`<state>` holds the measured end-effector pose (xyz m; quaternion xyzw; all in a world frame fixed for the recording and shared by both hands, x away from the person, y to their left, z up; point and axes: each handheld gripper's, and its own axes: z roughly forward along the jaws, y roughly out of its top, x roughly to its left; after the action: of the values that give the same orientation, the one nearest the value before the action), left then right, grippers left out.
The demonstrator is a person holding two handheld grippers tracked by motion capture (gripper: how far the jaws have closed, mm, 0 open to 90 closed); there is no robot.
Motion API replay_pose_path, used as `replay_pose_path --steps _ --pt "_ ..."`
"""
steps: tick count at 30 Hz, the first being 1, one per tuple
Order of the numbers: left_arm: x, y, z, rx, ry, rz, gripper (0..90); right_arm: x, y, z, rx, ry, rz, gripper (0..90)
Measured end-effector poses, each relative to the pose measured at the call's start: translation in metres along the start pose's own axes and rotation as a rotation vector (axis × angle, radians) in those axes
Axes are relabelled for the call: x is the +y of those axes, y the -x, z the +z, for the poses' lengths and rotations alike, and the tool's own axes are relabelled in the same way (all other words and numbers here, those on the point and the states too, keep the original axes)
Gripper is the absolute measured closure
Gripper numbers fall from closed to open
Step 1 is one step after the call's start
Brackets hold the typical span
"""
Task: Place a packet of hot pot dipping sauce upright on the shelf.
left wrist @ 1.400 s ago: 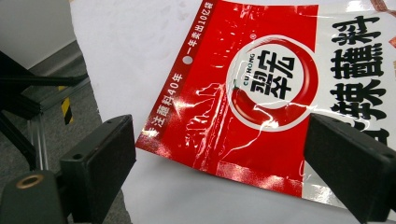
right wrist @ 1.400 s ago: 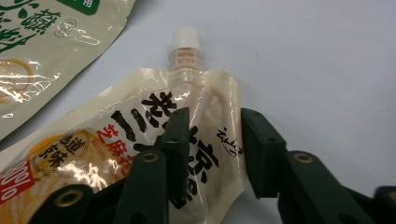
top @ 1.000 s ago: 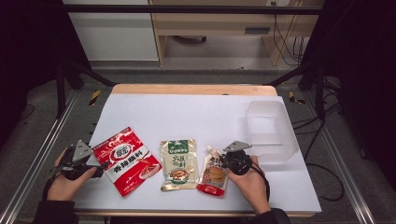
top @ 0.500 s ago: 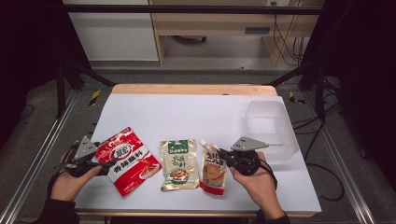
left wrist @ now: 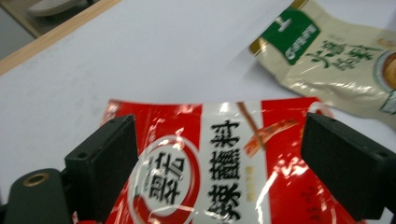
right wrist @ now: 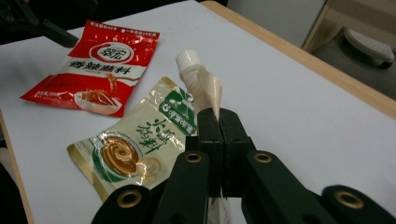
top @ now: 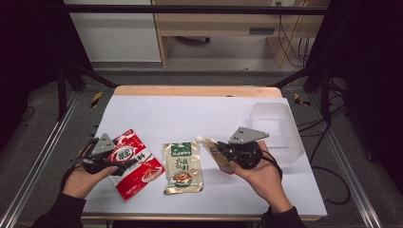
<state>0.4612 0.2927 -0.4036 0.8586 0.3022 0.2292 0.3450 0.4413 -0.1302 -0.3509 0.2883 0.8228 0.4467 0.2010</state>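
A spouted pouch (right wrist: 201, 86) with a white cap hangs above the table, edge-on, with my right gripper (right wrist: 218, 116) shut on its side. In the high view that spouted pouch (top: 215, 151) sits just left of the right gripper (top: 222, 153). A red sauce pouch (top: 137, 164) lies flat at the front left. My left gripper (top: 116, 165) reaches over its left edge. In the left gripper view, the left gripper (left wrist: 219, 140) stands open, with the red pouch (left wrist: 219, 186) lying below and between the wide jaws. A beige and green pouch (top: 182, 166) lies between the two hands.
A clear plastic box (top: 278, 128) stands on the right side of the white table (top: 190, 116). The wooden far edge (top: 195, 90) borders the tabletop. In the right gripper view, the red pouch (right wrist: 100, 63) and the beige and green pouch (right wrist: 135, 144) lie below the lifted pouch.
My right gripper has lifted the spouted pouch off the table. My left gripper has moved right and up from the table's left edge to over the red pouch.
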Motion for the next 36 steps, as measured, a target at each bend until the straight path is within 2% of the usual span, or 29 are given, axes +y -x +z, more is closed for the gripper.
replay_pose_path --steps 1,3,5,6,7,10,12,14,17,19,22,23,24,26,27,31,34,36 --pt "0.003 0.003 0.001 -0.012 0.008 -0.004 11.0 0.004 0.001 -0.001 0.003 0.007 -0.008 89.4" --pt "0.016 0.007 0.003 -0.048 -0.003 0.037 10.8 0.011 0.001 -0.001 0.013 0.016 -0.018 89.4" --pt "0.028 0.013 0.006 -0.079 -0.002 0.06 11.0 0.019 -0.001 0.001 0.027 0.026 -0.027 89.4" --pt "0.028 0.013 0.006 -0.079 -0.002 0.06 11.3 0.019 -0.001 0.001 0.027 0.026 -0.027 89.4" --pt "0.04 0.017 0.008 -0.114 -0.003 0.087 11.6 0.025 -0.003 0.004 0.045 0.034 -0.039 89.4" --pt "0.052 0.02 0.009 -0.139 -0.007 0.115 11.9 0.03 -0.006 0.008 0.064 0.042 -0.047 89.4" --pt "0.068 0.026 0.01 -0.18 0.006 0.137 13.1 0.035 -0.011 0.015 0.09 0.054 -0.05 89.4" --pt "0.078 0.03 0.01 -0.189 0.011 0.163 14.6 0.037 -0.015 0.02 0.102 0.056 -0.055 89.4" --pt "0.087 0.033 0.011 -0.206 0.027 0.171 19.9 0.04 -0.019 0.026 0.119 0.054 -0.057 89.4" --pt "0.097 0.036 0.013 -0.22 0.033 0.201 23.2 0.044 -0.024 0.034 0.138 0.049 -0.065 89.4" --pt "0.101 0.035 0.015 -0.239 0.045 0.197 30.0 0.048 -0.029 0.039 0.155 0.054 -0.072 89.4" --pt "0.105 0.034 0.016 -0.267 0.054 0.194 32.5 0.049 -0.031 0.04 0.159 0.053 -0.075 89.4" --pt "0.105 0.034 0.016 -0.267 0.054 0.194 34.4 0.049 -0.031 0.04 0.159 0.053 -0.075 89.4" --pt "0.108 0.035 0.015 -0.281 0.058 0.203 38.2 0.052 -0.034 0.042 0.168 0.05 -0.089 89.4" --pt "0.112 0.037 0.014 -0.303 0.068 0.207 40.8 0.055 -0.038 0.045 0.172 0.044 -0.097 89.4" --pt "0.118 0.039 0.014 -0.319 0.069 0.227 44.9 0.058 -0.041 0.049 0.183 0.052 -0.102 89.4" --pt "0.12 0.037 0.015 -0.325 0.07 0.22 47.8 0.059 -0.041 0.05 0.188 0.055 -0.103 89.4" --pt "0.12 0.035 0.016 -0.352 0.079 0.2 54.2 0.059 -0.042 0.053 0.192 0.052 -0.105 89.3"
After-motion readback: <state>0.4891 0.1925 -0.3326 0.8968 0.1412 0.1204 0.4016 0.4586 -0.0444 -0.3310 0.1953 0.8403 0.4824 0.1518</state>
